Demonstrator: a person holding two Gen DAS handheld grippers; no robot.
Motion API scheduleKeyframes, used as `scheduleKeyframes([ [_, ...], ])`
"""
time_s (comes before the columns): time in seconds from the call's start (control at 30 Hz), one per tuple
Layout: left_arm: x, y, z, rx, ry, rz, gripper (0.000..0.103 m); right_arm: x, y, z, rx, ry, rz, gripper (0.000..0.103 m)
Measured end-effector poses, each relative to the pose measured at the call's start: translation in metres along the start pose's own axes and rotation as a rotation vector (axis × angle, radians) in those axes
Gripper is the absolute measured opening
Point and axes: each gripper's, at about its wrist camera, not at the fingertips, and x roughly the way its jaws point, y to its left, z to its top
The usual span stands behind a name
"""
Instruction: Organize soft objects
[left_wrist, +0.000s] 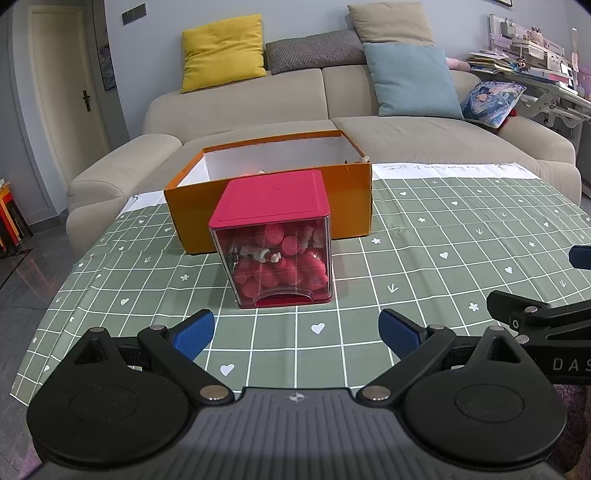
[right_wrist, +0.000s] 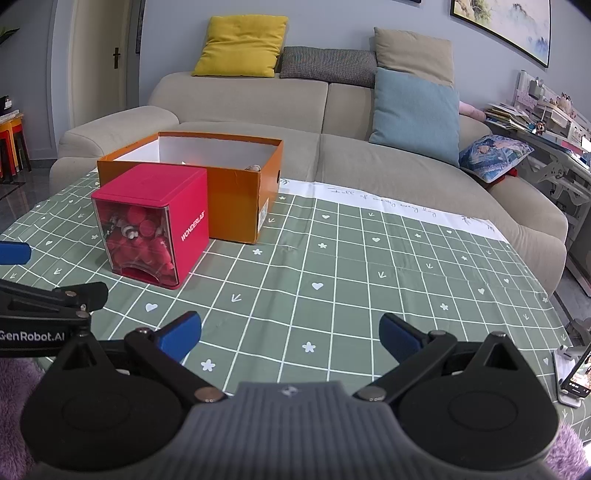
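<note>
A clear cube container with a red lid (left_wrist: 273, 206), full of red soft items (left_wrist: 280, 266), stands on the table in front of an open orange cardboard box (left_wrist: 354, 199). My left gripper (left_wrist: 297, 334) is open and empty, a short way before the cube. In the right wrist view the cube (right_wrist: 155, 225) and the orange box (right_wrist: 236, 199) sit at the left. My right gripper (right_wrist: 290, 334) is open and empty over bare cloth. Something pale lies inside the box at its right end; I cannot tell what.
A green checked tablecloth (right_wrist: 351, 277) covers the table. A beige sofa (right_wrist: 258, 99) with yellow, grey, tan and blue cushions stands behind it. A phone on a stand (right_wrist: 576, 376) sits at the table's right edge. A cluttered desk (right_wrist: 554, 122) is at far right.
</note>
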Motion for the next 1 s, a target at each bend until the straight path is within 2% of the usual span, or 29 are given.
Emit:
scheduleKeyframes([
  [1.0,0.0012,0.0006,-0.0003,0.002,0.002,-0.005,0.103,0.0017,0.0015,-0.0013,0.003,0.006,0.003,0.1],
])
